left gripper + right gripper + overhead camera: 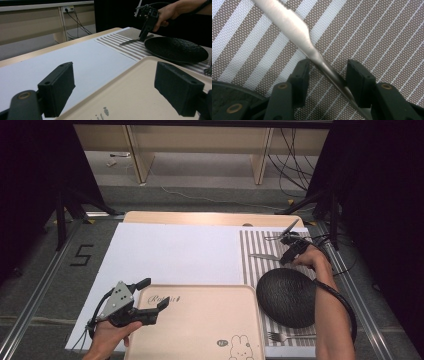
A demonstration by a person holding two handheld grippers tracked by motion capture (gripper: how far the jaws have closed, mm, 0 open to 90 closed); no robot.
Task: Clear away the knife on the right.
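The right gripper point(289, 251), at about two o'clock on the table, pointed steeply down at the striped placemat point(252, 265), the right forearm stretched along the mat's outer edge past the black plate point(288, 296). Its jaws straddled the knife point(294, 30) near the handle; the knife lay flat on the mat just beyond the plate, and the pads stood a little apart from it, not yet pressing. The left gripper point(156, 294), at seven o'clock, was held nearly level in the left hand point(112, 334), jaws wide apart over the near left corner of the beige tray point(200, 325), gripping nothing.
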